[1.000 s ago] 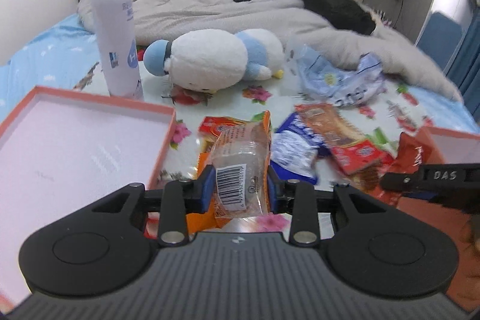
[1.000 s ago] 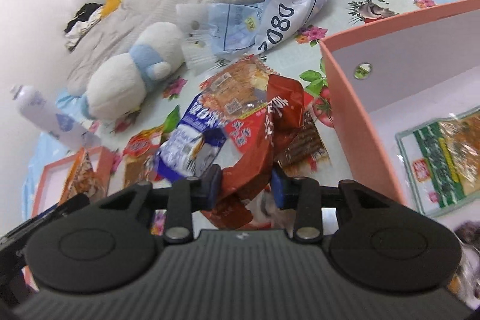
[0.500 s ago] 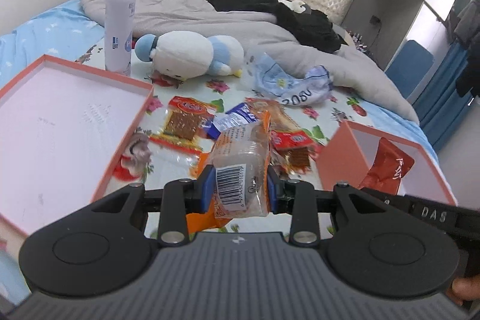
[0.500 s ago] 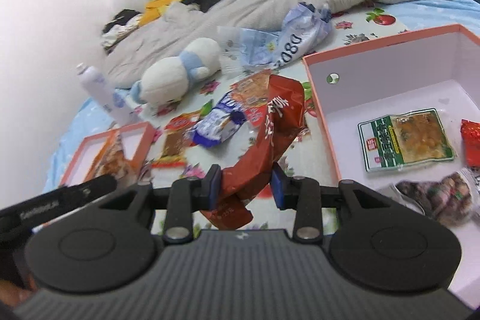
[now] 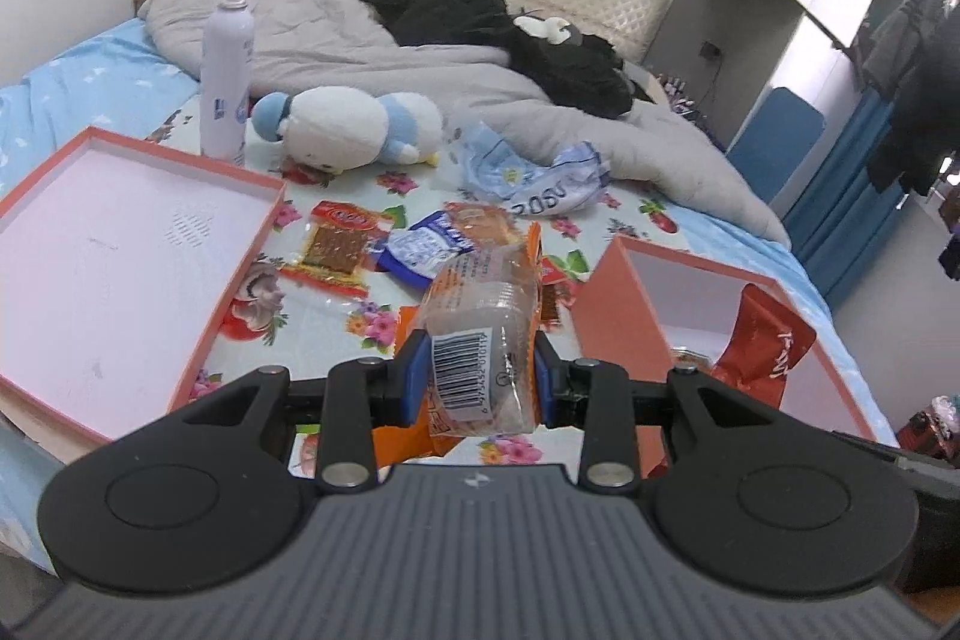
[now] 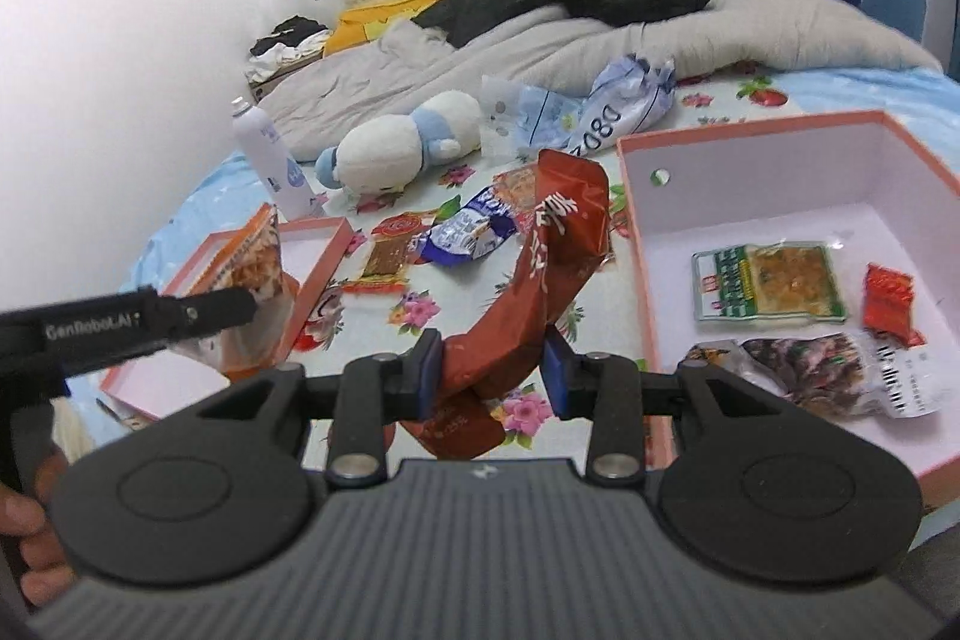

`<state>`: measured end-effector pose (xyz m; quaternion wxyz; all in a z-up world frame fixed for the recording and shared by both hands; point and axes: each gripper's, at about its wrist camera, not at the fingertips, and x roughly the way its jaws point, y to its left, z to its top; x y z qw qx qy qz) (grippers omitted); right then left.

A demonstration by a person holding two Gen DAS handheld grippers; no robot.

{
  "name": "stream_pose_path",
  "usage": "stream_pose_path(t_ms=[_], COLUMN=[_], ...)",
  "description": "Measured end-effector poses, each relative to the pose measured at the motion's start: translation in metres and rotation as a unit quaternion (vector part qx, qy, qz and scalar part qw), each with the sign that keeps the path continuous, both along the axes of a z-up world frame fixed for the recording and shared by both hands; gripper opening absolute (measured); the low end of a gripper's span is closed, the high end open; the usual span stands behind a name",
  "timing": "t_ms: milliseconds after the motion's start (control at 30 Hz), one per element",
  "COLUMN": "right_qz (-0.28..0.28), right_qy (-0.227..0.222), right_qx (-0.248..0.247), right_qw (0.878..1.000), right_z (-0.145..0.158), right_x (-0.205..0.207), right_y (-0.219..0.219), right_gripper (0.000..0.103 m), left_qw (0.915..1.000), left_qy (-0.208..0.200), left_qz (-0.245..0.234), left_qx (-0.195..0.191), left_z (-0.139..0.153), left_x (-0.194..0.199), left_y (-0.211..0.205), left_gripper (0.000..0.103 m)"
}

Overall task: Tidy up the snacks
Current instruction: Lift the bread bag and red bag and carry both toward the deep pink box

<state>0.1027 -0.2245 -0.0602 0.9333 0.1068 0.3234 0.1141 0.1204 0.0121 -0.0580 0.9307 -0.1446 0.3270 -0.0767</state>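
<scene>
Left wrist view shows us a cluttered bed (image 5: 72,76) with a flowered sheet, where our left gripper (image 5: 477,379) pinches a clear-and-orange snack pack (image 5: 480,340) with a barcode, lifted above the sheet. To its left lies the shallow pink-lined lid (image 5: 78,196), rimmed in orange card and bare inside; to its right stands the deeper orange box (image 5: 612,304). Between them, loose on the sheet, we see a flat red jerky packet (image 5: 336,250) and a crinkled blue-and-white wrapper (image 5: 420,250), with a crumpled pale-blue plastic bag (image 5: 528,172) farther off. Beyond these a soft white-and-blue plush toy (image 5: 348,130) lies on its side beside an upright white spray bottle (image 5: 225,76), and a rumpled grey quilt (image 5: 420,70) fills the far end. In the right wrist view our right gripper (image 6: 495,376) clamps a long, bent, glossy red-brown snack bag (image 6: 540,280), which blocks part of the loose pile. At its right the box (image 6: 636,232) holds a flat green-edged vacuum pouch (image 6: 768,289), a small red sachet (image 6: 888,304) and a clear pack of dark pieces (image 6: 804,364) on its white floor.
</scene>
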Motion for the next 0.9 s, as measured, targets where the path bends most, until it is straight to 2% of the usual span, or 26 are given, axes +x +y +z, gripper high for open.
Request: stream_pose_path(t_ms=[267, 467, 733, 900], right_qz=[-0.020, -0.050, -0.107, -0.123], right_qy=[-0.017, -0.021, -0.023, -0.017], right_qx=[-0.010, -0.019, -0.027, -0.033], right_qw=[1.000, 0.998, 0.994, 0.992], right_z=[0.018, 0.027, 0.024, 0.011], right_x=[-0.031, -0.053, -0.075, -0.062], right_y=[-0.024, -0.053, -0.094, -0.115], right_gripper=[0.038, 0.038, 0.038, 0.038], left_qw=[0.9993, 0.9967, 0.9879, 0.9817], left_qy=[-0.011, -0.013, -0.011, -0.013], left_qz=[-0.035, -0.079, -0.155, -0.190], left_qx=[-0.009, -0.014, -0.003, 0.003], left_z=[0.018, 0.024, 0.023, 0.018], left_x=[-0.011, -0.013, -0.007, 0.010], left_y=[-0.031, -0.066, -0.129, -0.171], left_gripper=[0.039, 0.039, 0.039, 0.039])
